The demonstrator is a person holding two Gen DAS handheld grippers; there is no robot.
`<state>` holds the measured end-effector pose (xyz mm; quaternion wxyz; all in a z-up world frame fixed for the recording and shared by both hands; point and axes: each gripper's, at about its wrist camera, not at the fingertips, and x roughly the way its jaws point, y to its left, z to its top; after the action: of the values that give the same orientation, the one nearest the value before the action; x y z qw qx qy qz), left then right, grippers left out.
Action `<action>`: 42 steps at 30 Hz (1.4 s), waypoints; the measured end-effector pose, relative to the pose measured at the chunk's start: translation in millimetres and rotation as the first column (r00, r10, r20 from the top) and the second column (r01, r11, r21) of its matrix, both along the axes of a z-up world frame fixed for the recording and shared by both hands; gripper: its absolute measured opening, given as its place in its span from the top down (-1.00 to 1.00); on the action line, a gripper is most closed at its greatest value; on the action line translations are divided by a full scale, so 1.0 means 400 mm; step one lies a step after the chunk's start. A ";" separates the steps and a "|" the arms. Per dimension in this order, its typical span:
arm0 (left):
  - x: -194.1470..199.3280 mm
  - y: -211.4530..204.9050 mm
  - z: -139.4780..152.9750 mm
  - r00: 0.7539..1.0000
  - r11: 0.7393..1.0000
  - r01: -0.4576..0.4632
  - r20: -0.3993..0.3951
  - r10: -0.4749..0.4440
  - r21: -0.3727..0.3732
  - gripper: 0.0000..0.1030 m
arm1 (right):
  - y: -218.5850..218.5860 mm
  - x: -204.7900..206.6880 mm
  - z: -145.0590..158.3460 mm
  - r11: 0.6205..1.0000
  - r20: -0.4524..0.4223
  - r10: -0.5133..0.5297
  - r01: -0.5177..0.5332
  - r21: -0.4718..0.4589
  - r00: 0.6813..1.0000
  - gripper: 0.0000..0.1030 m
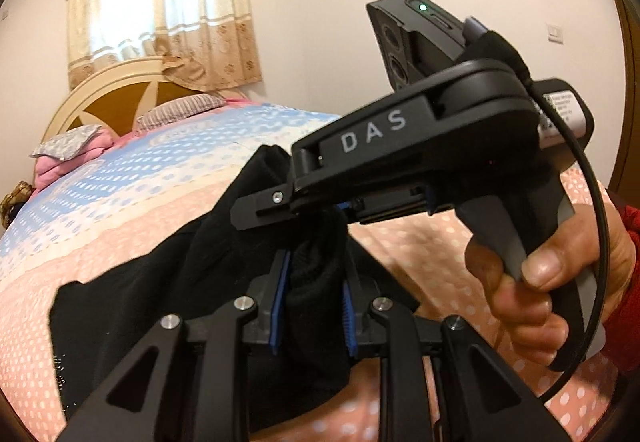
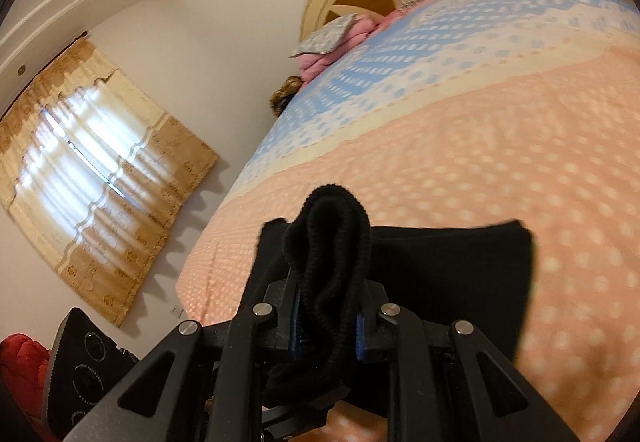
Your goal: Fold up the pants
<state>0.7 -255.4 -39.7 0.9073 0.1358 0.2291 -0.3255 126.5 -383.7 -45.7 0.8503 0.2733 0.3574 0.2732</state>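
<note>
- The black knit fabric pants (image 1: pixel 168 282) hang bunched above the bed with a pink, cream and blue dotted cover (image 1: pixel 120 178), lifted clear except perhaps at their lowest drape, which I cannot tell.
- The left gripper (image 1: pixel 314 306) has its blue-padded fingers (image 1: pixel 277 306) pressed narrow on a thick ribbed roll of the cloth, apparently a cuff or waistband.
- The right gripper (image 2: pixel 328 316) clamps a similar ribbed fold between its own fingers; in the left view it sits just above and touching the same bunch, held by the person's right hand (image 1: pixel 552 282).
- Judged from this, the step is bringing two ends together; to do it well, keep both grips firm, match the ribbed edges evenly, then lower the cloth flat onto the bed so no layer twists.
- The risk is one layer slipping out of the thick roll.
- Readable writing: "DAS" in pale letters on the right gripper's body; a small white label behind it is too blurred to read.
</note>
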 end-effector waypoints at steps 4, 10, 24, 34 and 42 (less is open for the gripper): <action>0.016 -0.030 -0.024 1.000 1.000 0.003 -0.010 -0.003 0.029 0.52 | -0.045 0.003 -0.034 1.000 -0.033 -0.024 0.025 0.016 0.999 0.60; 0.061 -0.031 -0.038 1.000 0.998 0.010 -0.026 -0.008 0.057 0.52 | -0.086 0.007 -0.092 0.996 -0.063 -0.067 0.070 0.050 0.996 0.60; 0.095 0.050 -0.010 0.995 0.996 0.071 -0.073 -0.067 0.047 -0.66 | -0.119 -0.005 -0.116 0.991 -0.083 -0.135 0.135 0.000 0.987 0.60; 0.186 0.348 0.055 0.989 0.987 -0.150 -0.007 0.151 0.058 -0.97 | -0.115 -0.125 -0.008 0.866 0.038 -0.385 0.375 -0.330 0.922 0.36; 0.251 0.415 -0.022 0.949 0.958 -0.283 -0.127 0.288 0.054 -0.97 | 0.104 -0.194 0.028 0.902 0.084 -0.108 0.133 -0.411 0.991 0.36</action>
<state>101.1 -89.3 -48.3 0.9249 0.0949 0.3121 -0.1951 48.8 -341.9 -34.6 0.9143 0.0996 0.3645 0.1458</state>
